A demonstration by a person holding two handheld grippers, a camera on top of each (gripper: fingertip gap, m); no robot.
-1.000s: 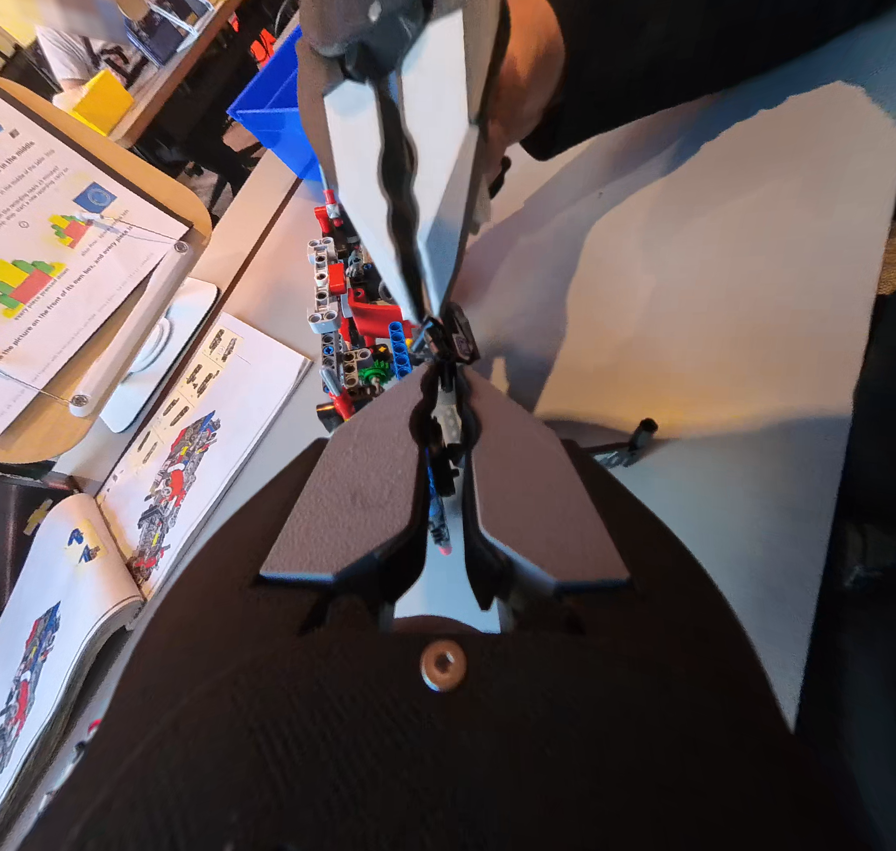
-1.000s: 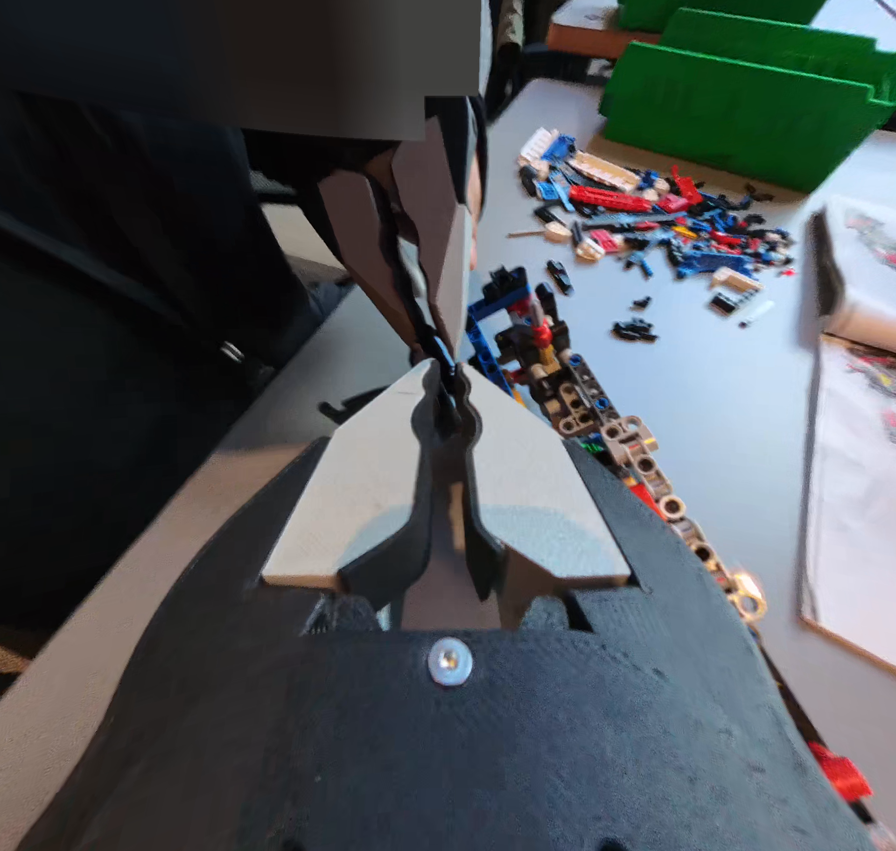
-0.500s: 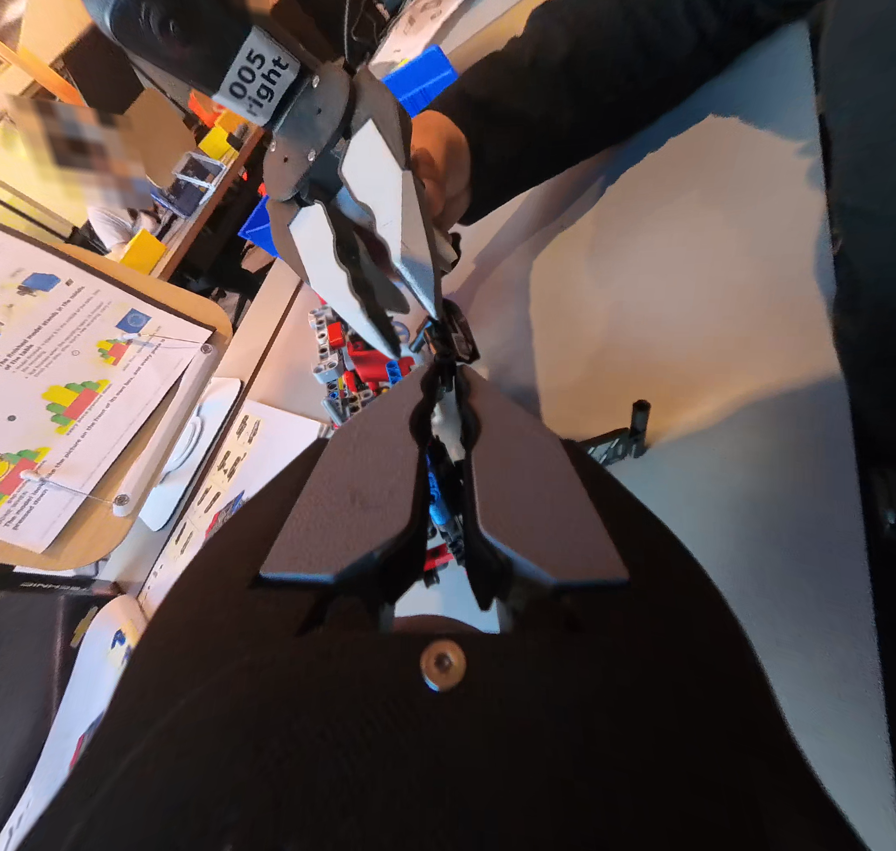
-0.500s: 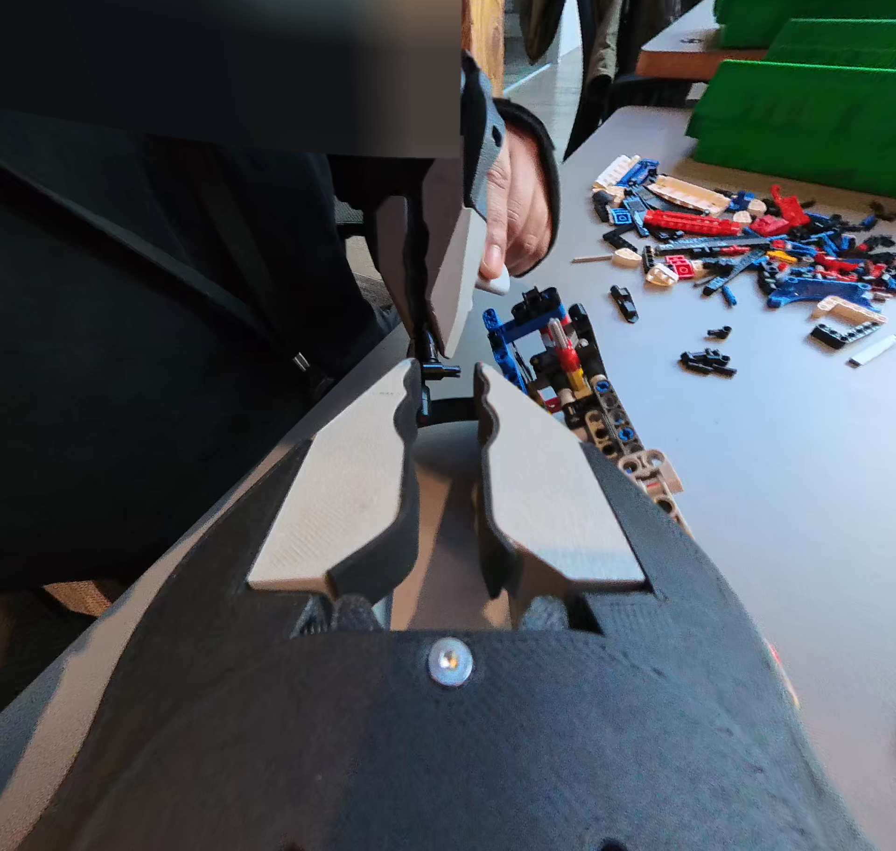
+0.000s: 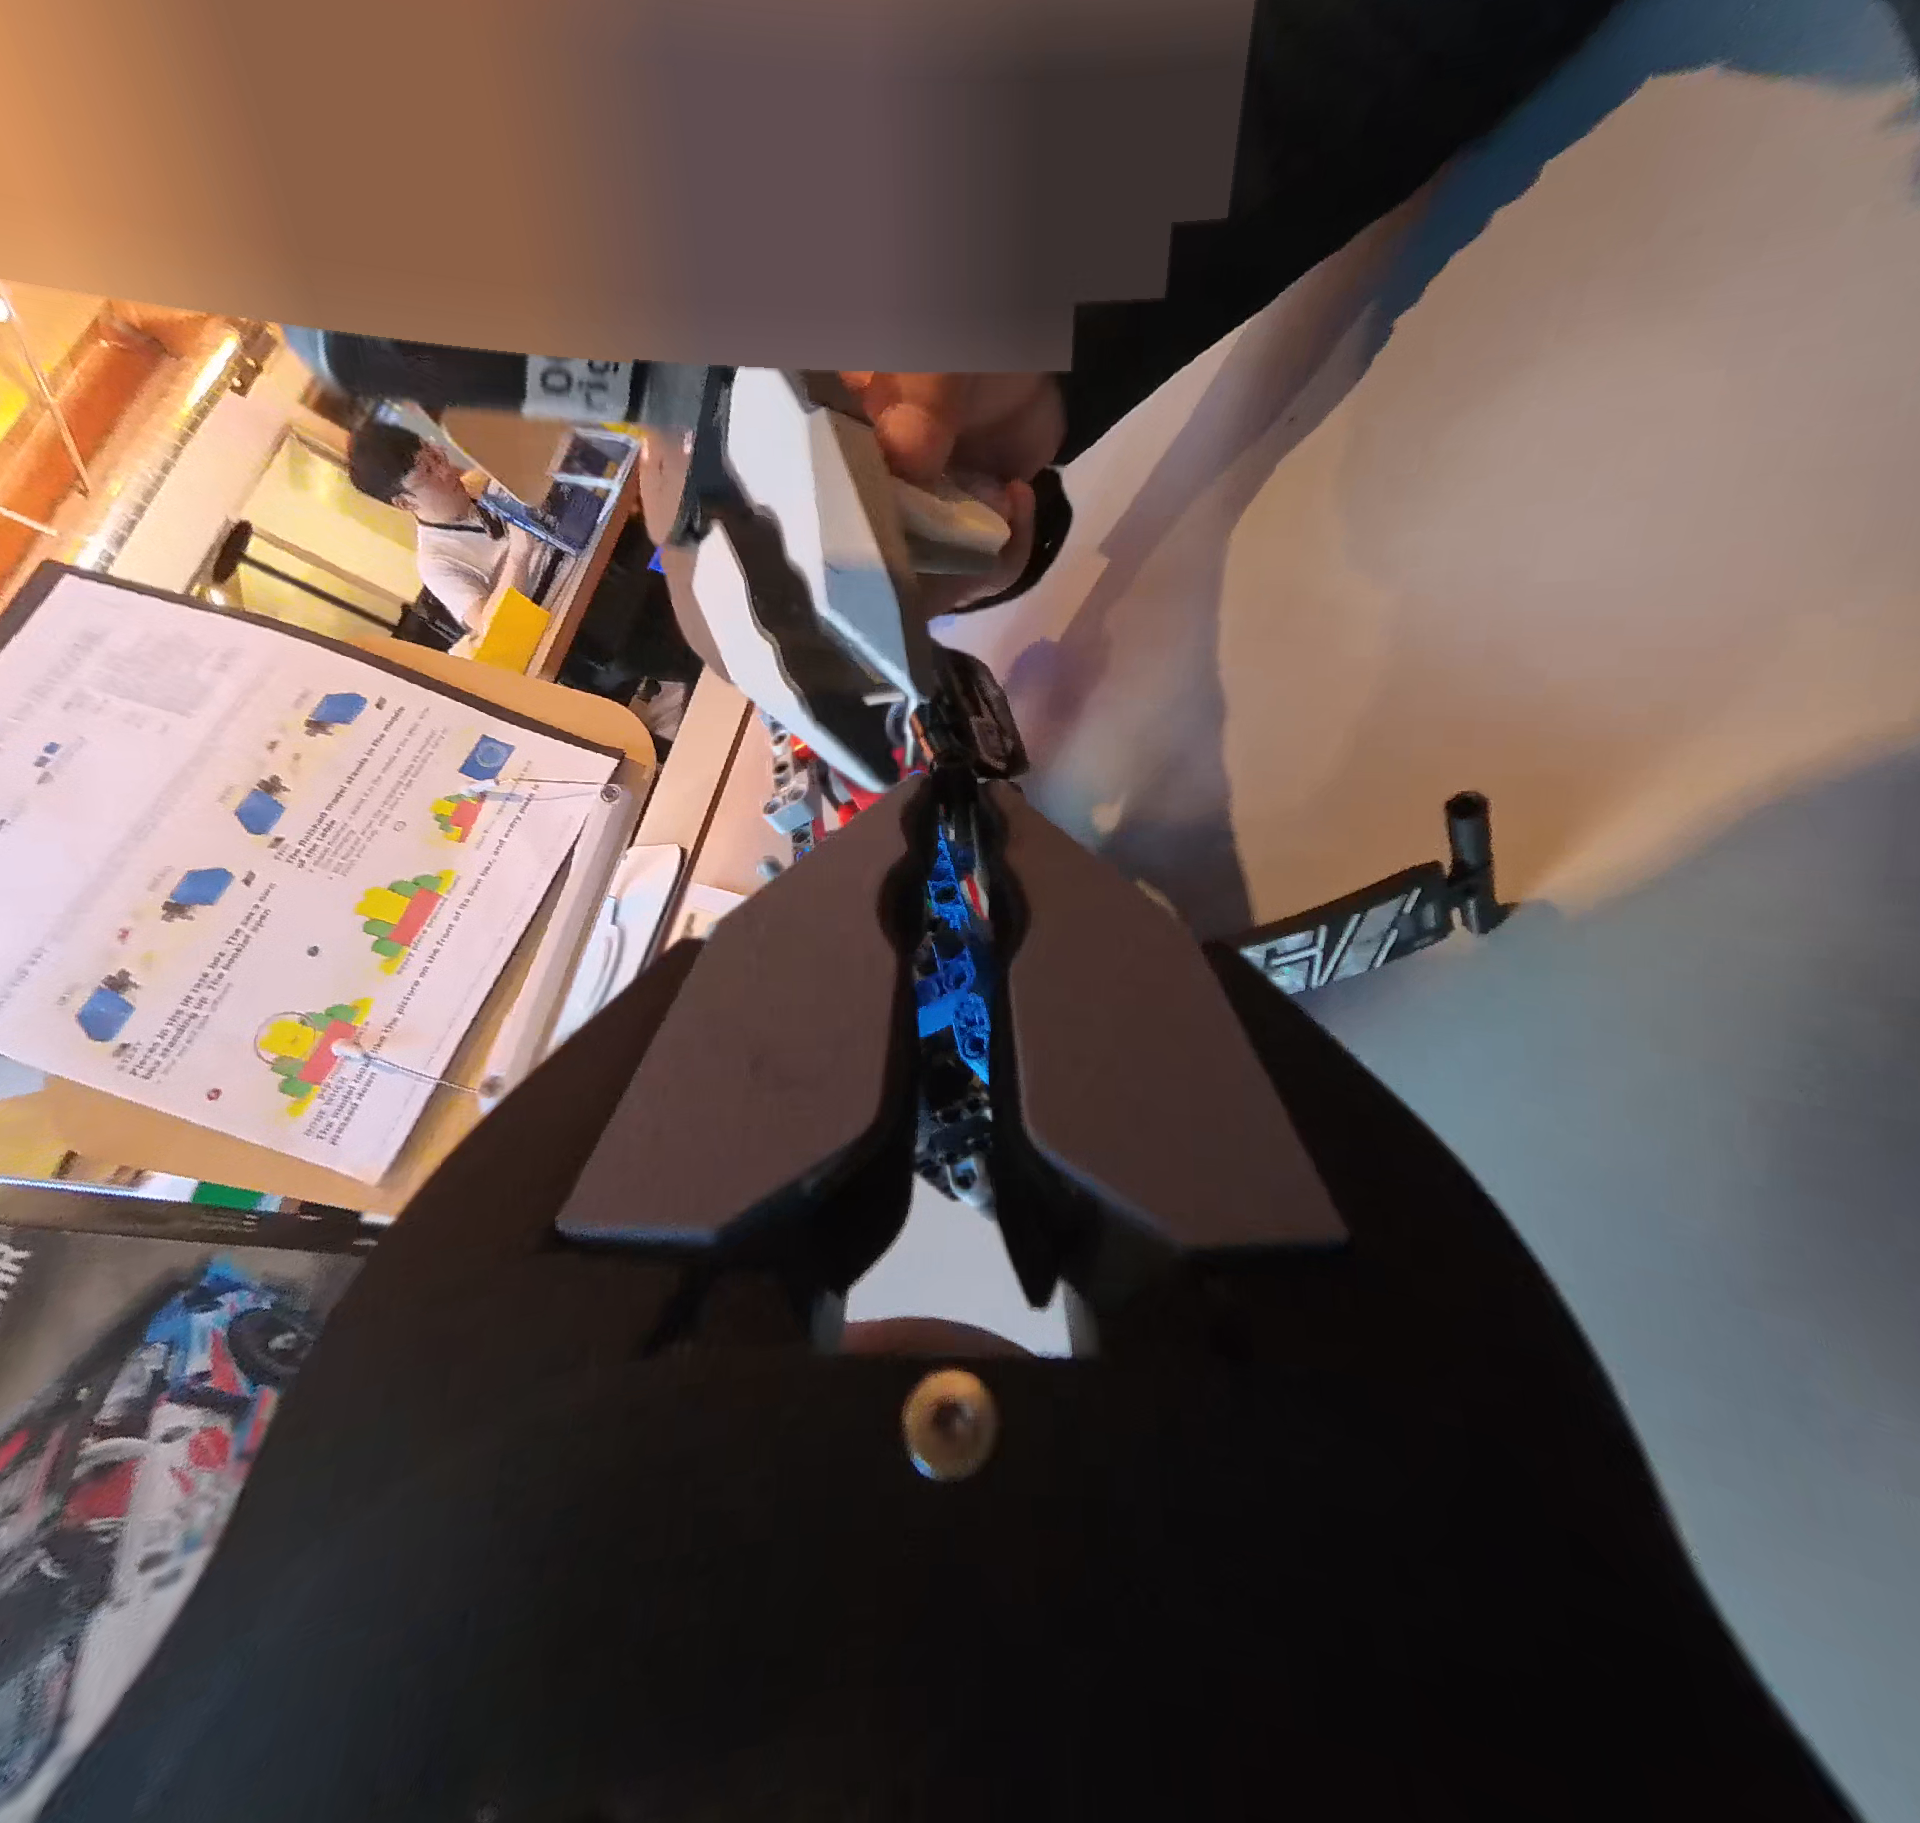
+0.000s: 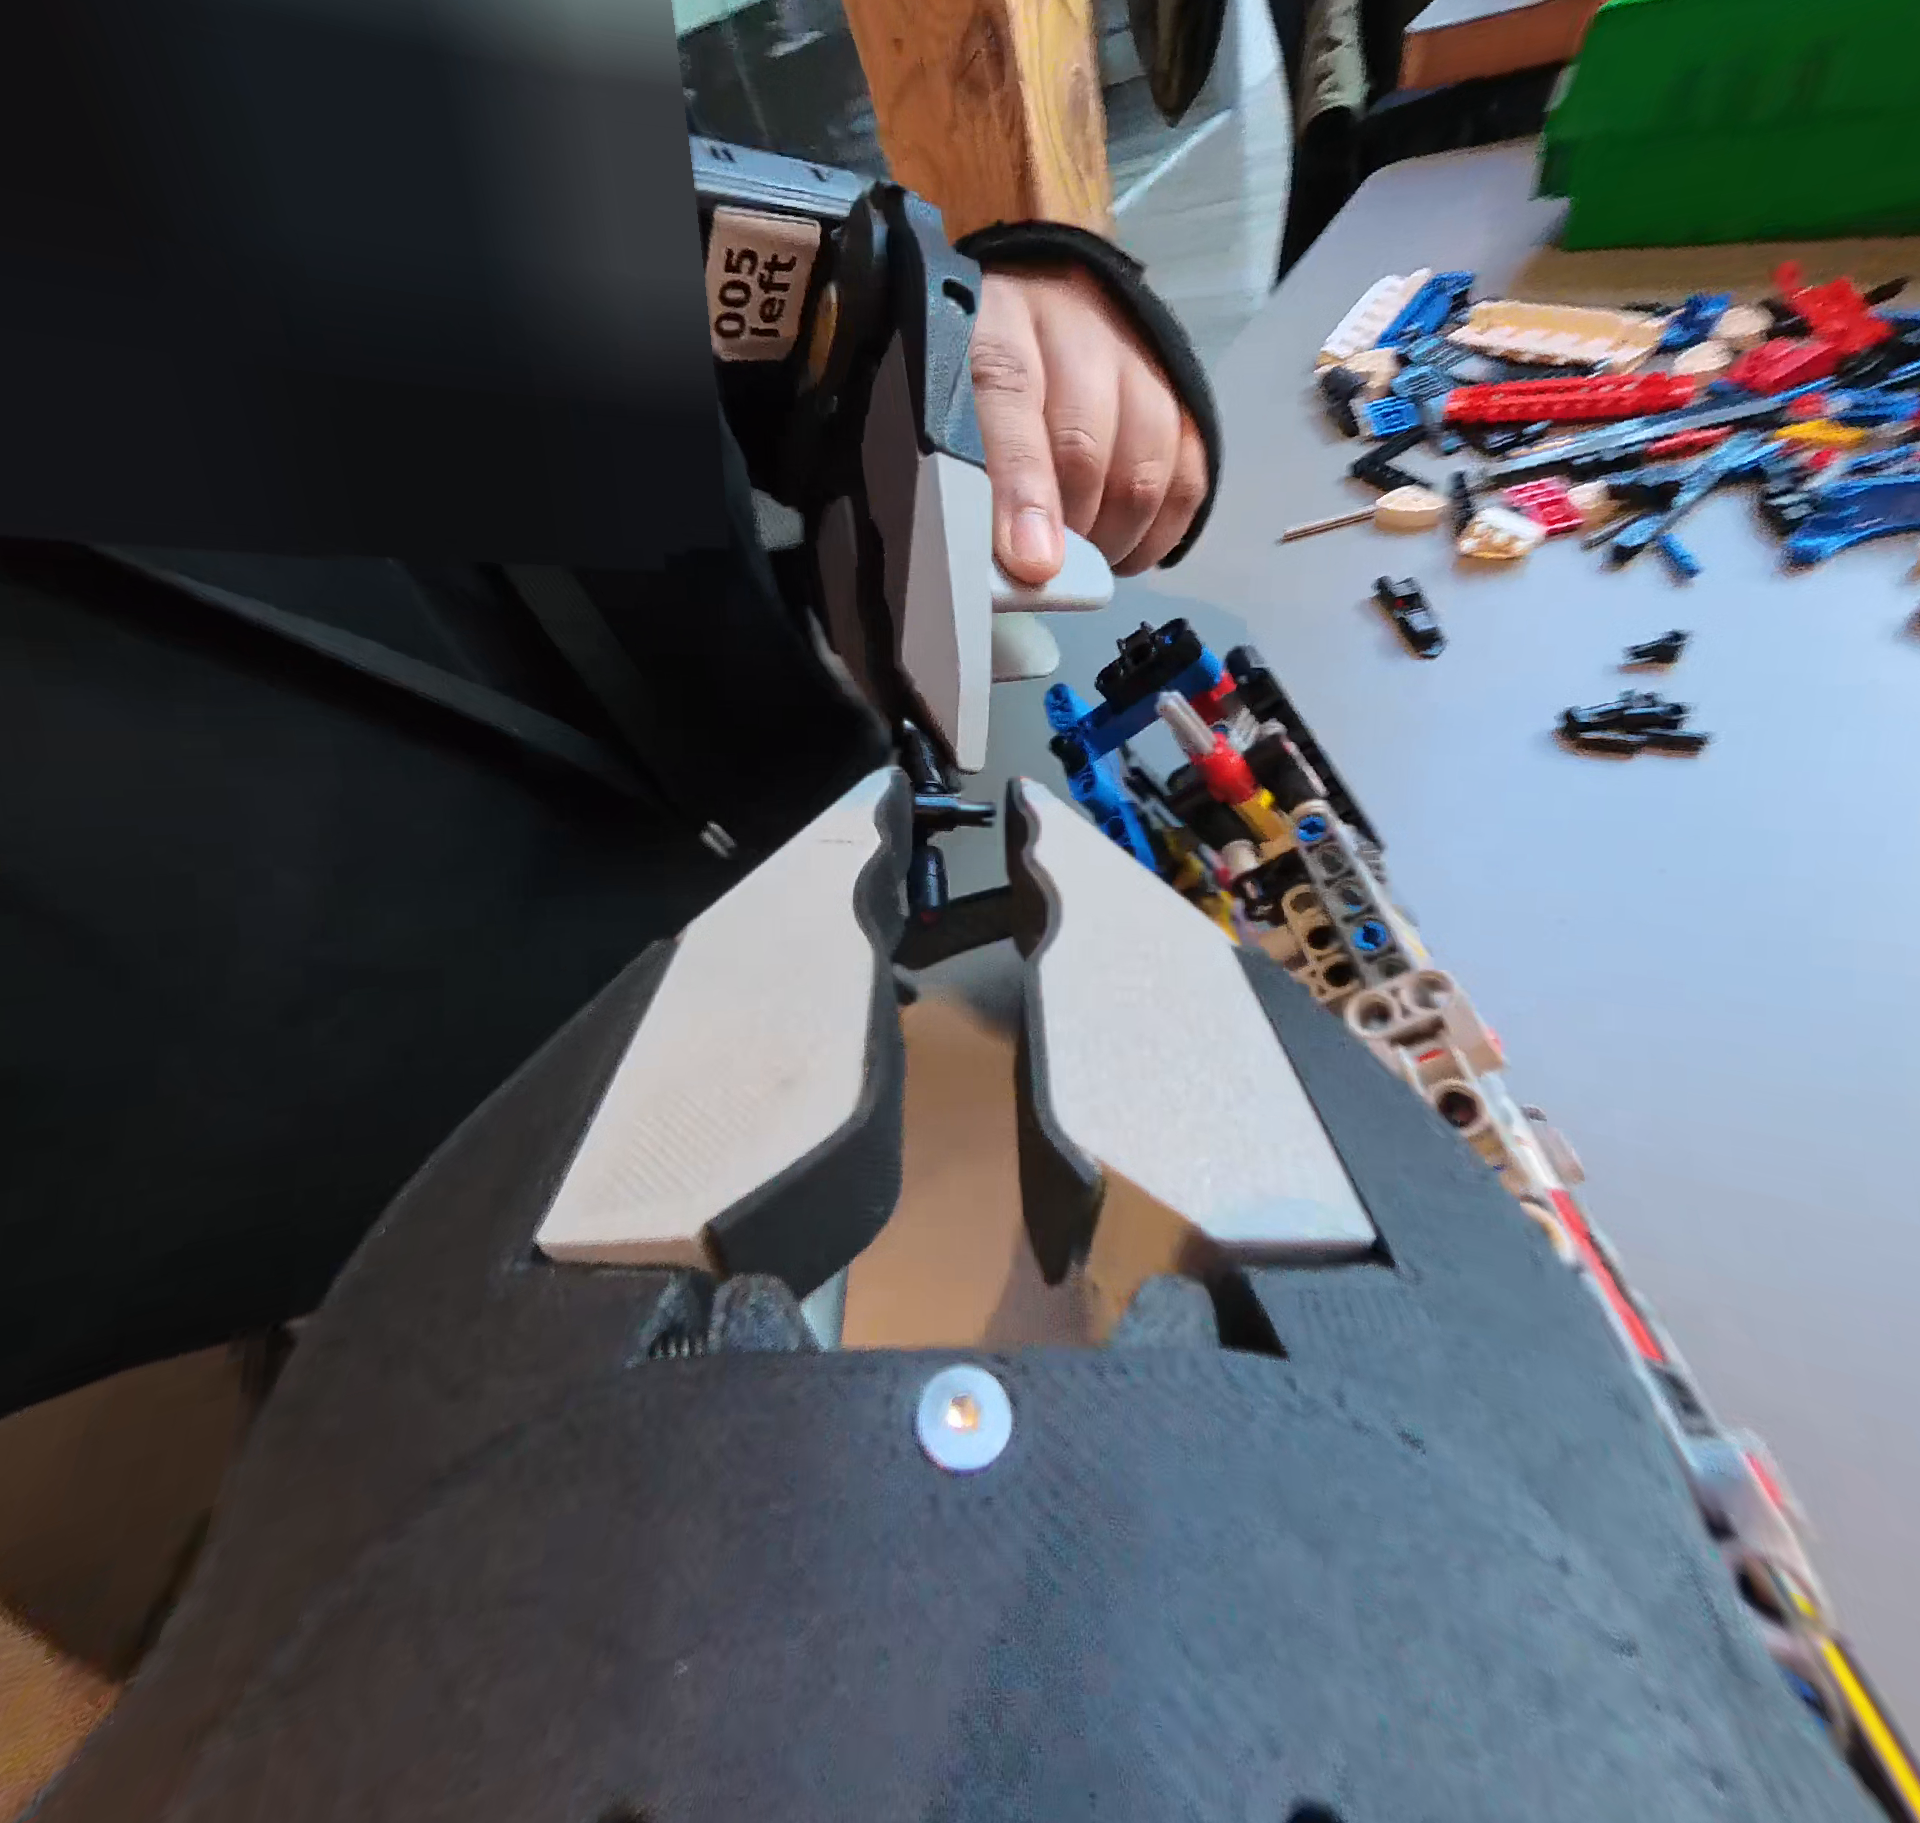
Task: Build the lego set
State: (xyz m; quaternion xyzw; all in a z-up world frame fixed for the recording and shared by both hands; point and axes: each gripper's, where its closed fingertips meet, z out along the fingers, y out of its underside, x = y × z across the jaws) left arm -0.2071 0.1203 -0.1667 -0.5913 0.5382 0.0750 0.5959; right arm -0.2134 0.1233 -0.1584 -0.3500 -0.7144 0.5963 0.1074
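Observation:
My left gripper (image 5: 951, 781) is shut on a small black lego piece (image 5: 979, 724) that sticks out past its tips. My right gripper (image 6: 956, 805) is open, and the black piece (image 6: 948, 815) sits between its spread tips, still held by the left gripper (image 6: 940, 747). In the left wrist view the right gripper (image 5: 902, 734) meets the piece from above left. The part-built lego model (image 6: 1247, 828), blue, black, red and tan, lies on the grey table (image 6: 1714, 942) just right of the grippers. Its blue parts (image 5: 951, 984) show through the gap between my left fingers.
A pile of loose lego pieces (image 6: 1621, 423) lies at the far right, with green bins (image 6: 1745, 111) behind. A dark grey piece with an upright pin (image 5: 1371, 932) lies on the table. An instruction sheet on a board (image 5: 291, 838) and the set's box (image 5: 125, 1410) are left. My left and right fingertips are right by each other.
My right gripper was shut on the black piece a second ago, then opened and let go. Both grippers have tilted and the views have swung upward. The left stays shut on the piece.

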